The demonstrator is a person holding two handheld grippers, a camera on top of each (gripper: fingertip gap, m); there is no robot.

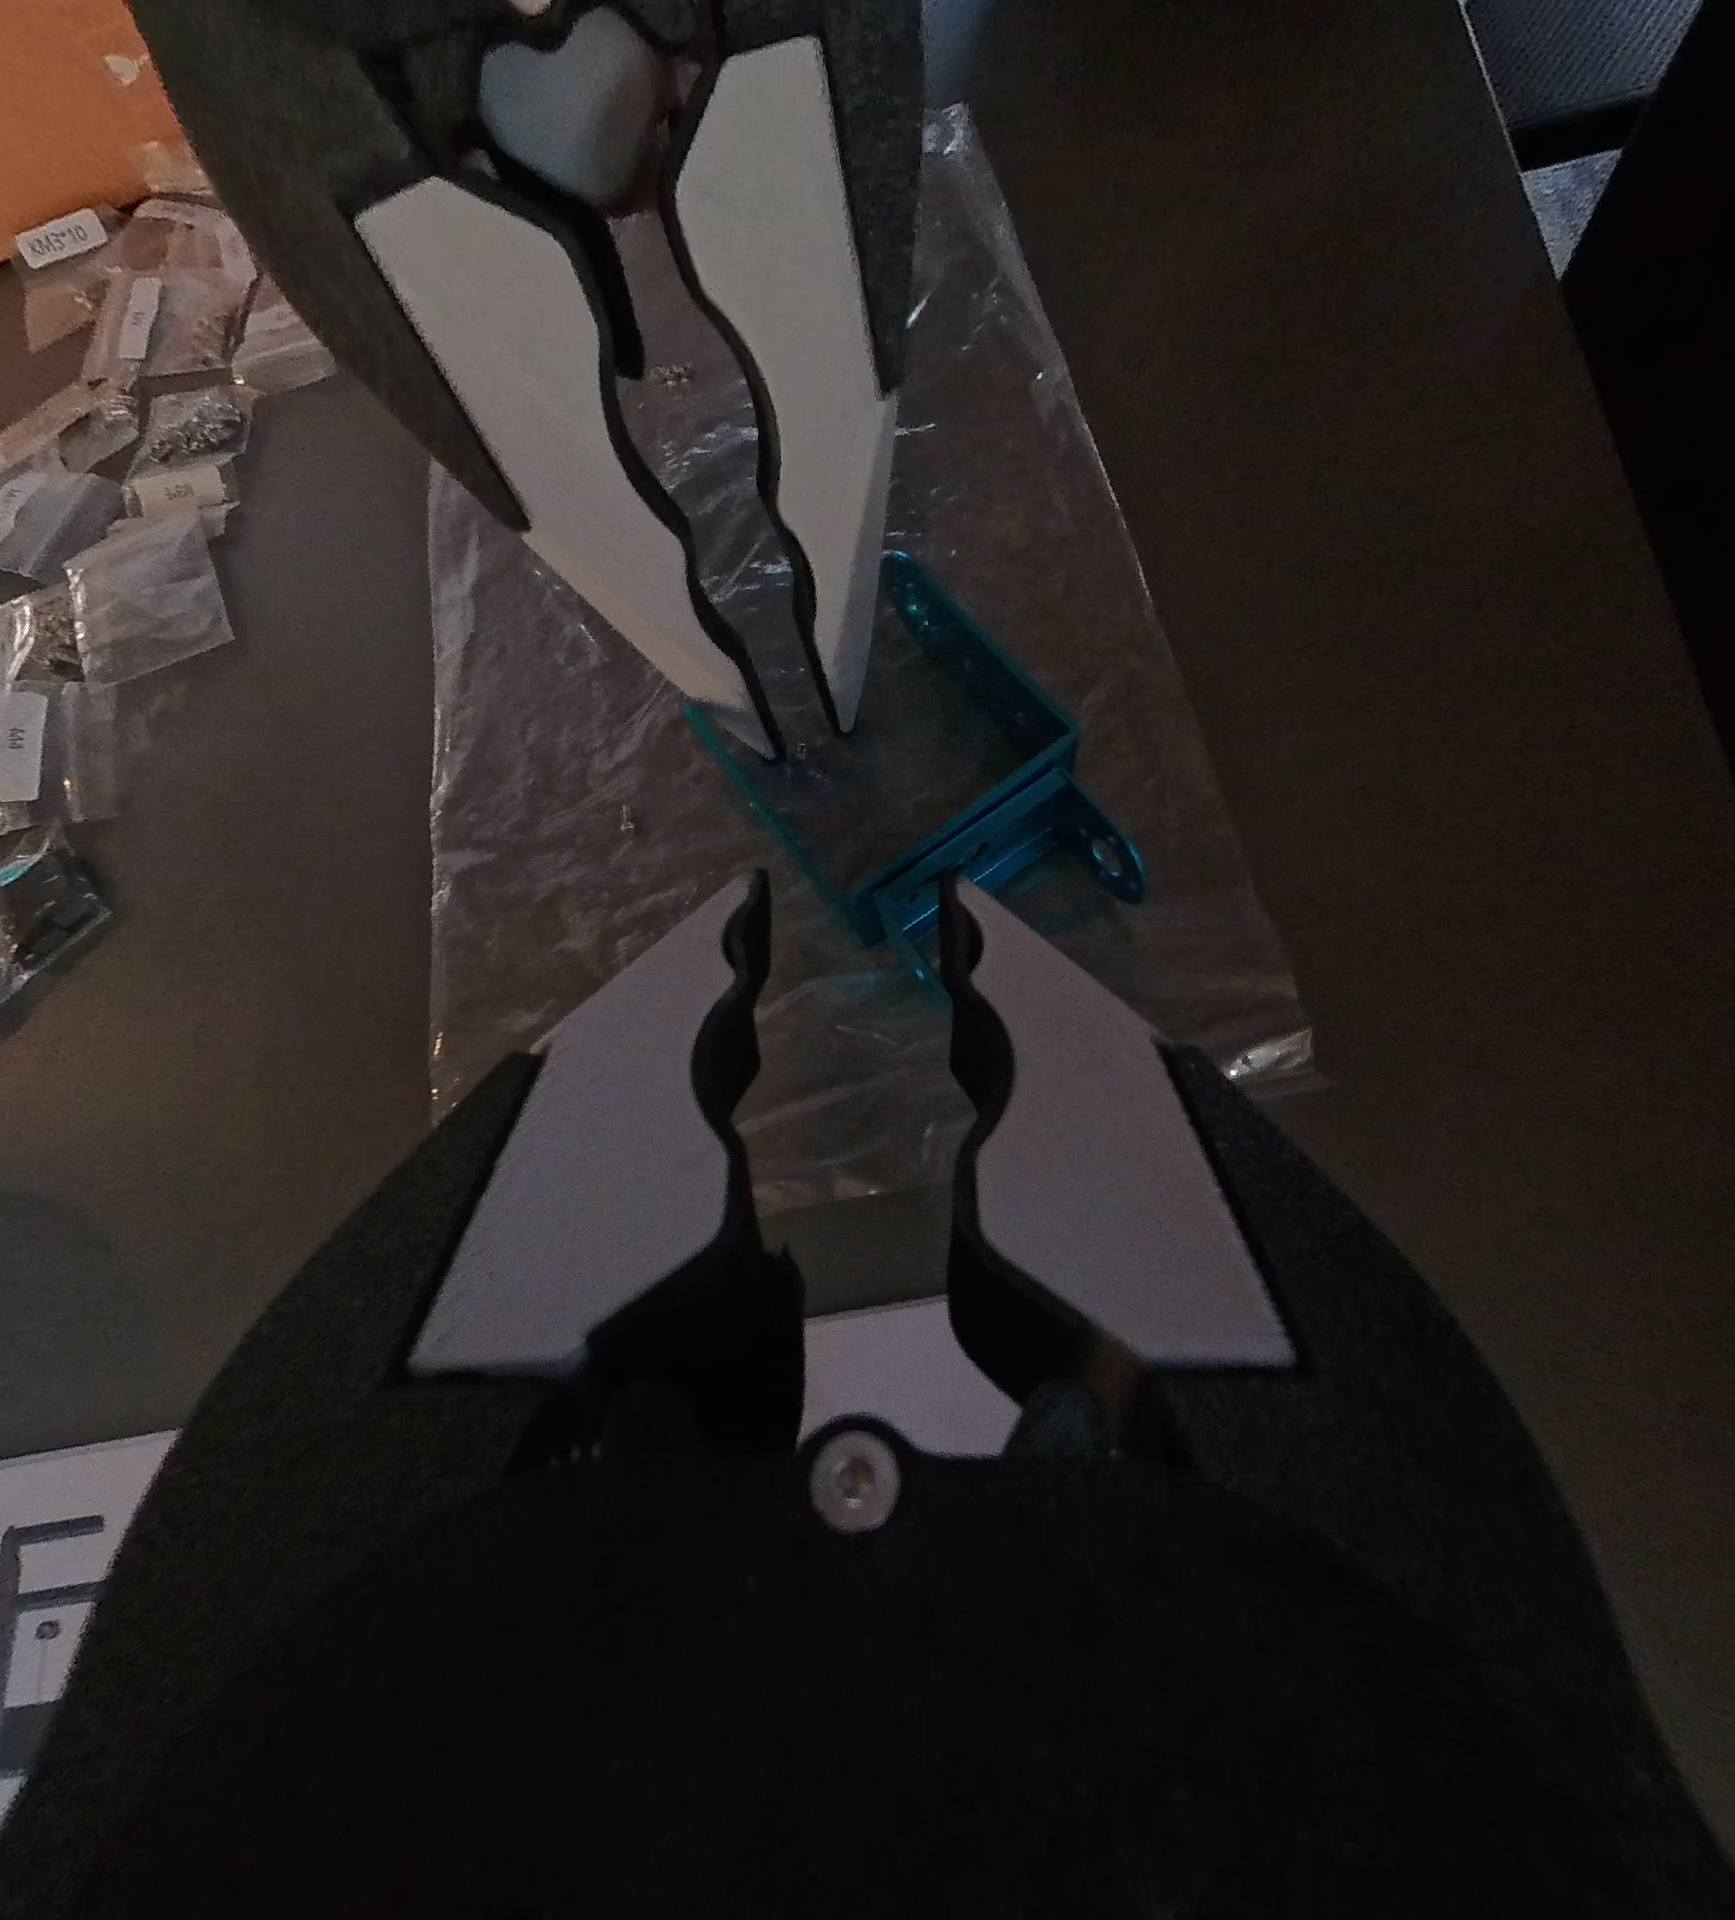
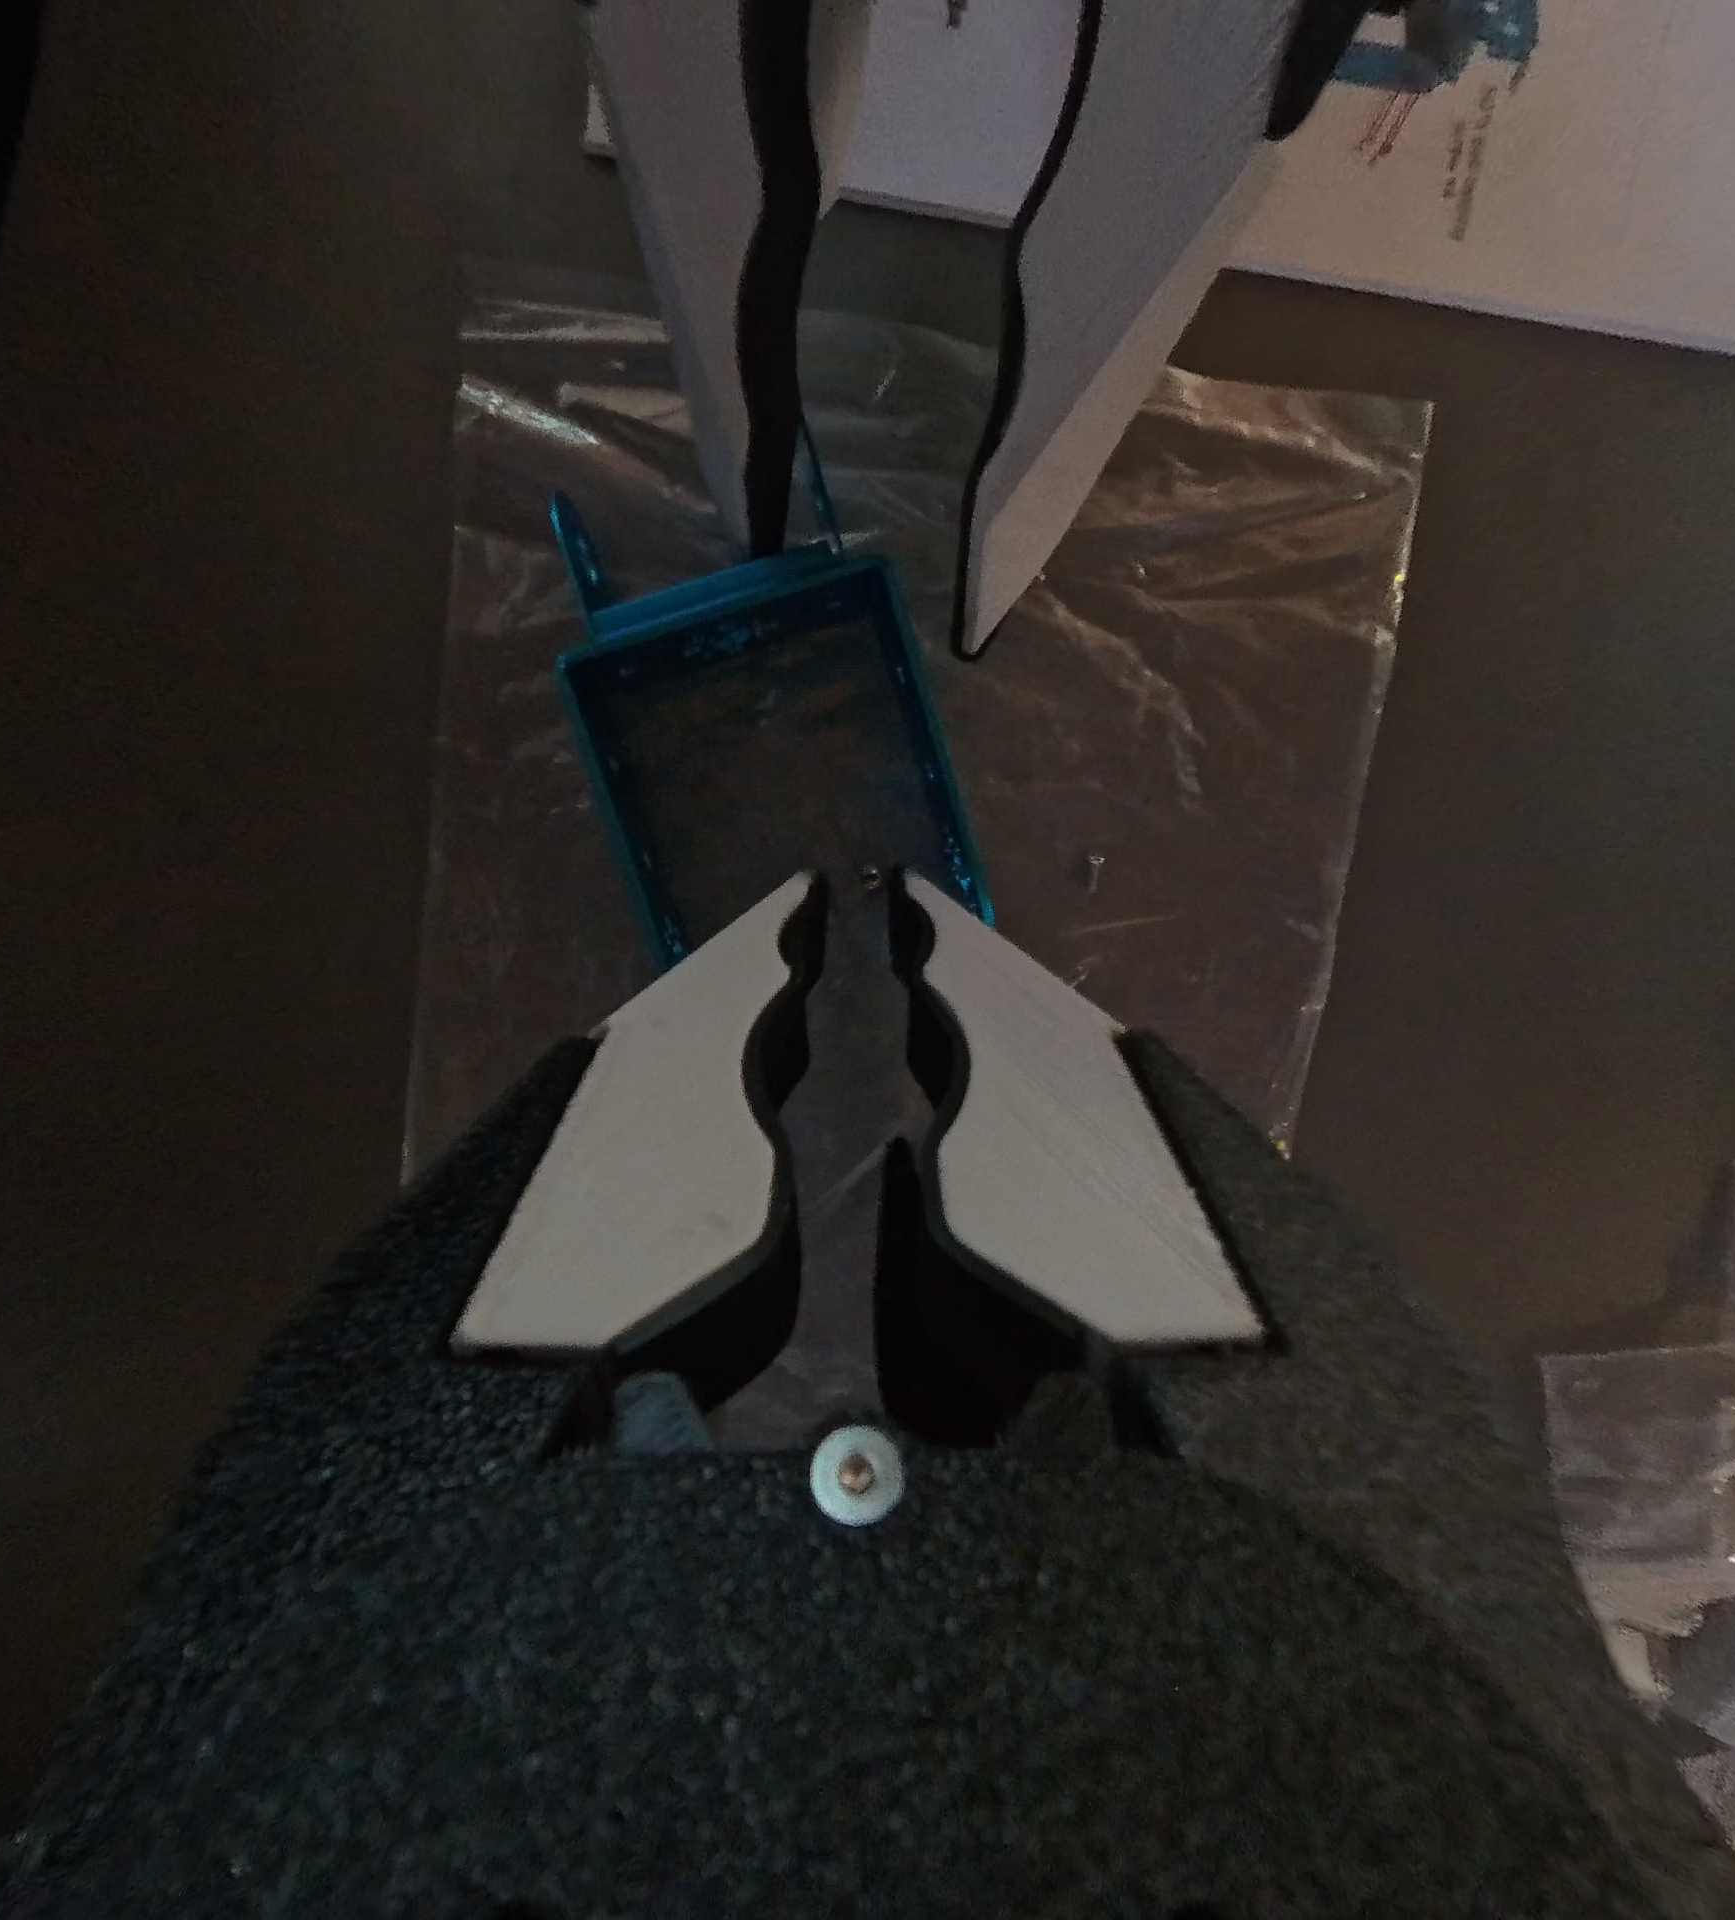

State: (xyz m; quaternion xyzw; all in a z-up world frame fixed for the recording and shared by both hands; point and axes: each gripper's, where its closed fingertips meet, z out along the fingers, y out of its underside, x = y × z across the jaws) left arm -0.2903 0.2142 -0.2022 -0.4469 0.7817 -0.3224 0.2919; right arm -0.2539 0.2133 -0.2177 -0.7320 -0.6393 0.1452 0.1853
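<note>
A: Where is the right tool (image 2: 858, 881)?
B: Over the near end of the blue bracket (image 2: 738, 665), fingers slightly parted, a tiny screw (image 2: 871, 876) between the tips.
A: And the left tool (image 2: 868, 597)?
B: At the bracket's far end, spread wide. All on a clear bag (image 2: 1206, 727) mid-tabletop (image 2: 219, 623); white sheet (image 2: 1569, 208) at the far edge.

The left gripper (image 1: 858, 894) and right gripper (image 1: 809, 732) face tip to tip, both with jaws parted, leaving only a narrow gap between them that the blue metal bracket (image 1: 956, 800) on its clear plastic sheet (image 1: 551, 727) fills. Beside the left gripper's left finger a tiny screw (image 1: 626, 818) lies loose, and farther that way small labelled bags (image 1: 63, 582) crowd the dark tabletop (image 1: 1362, 623). To its right the tabletop lies bare; white paper (image 2: 1569, 208) lies behind it.
</note>
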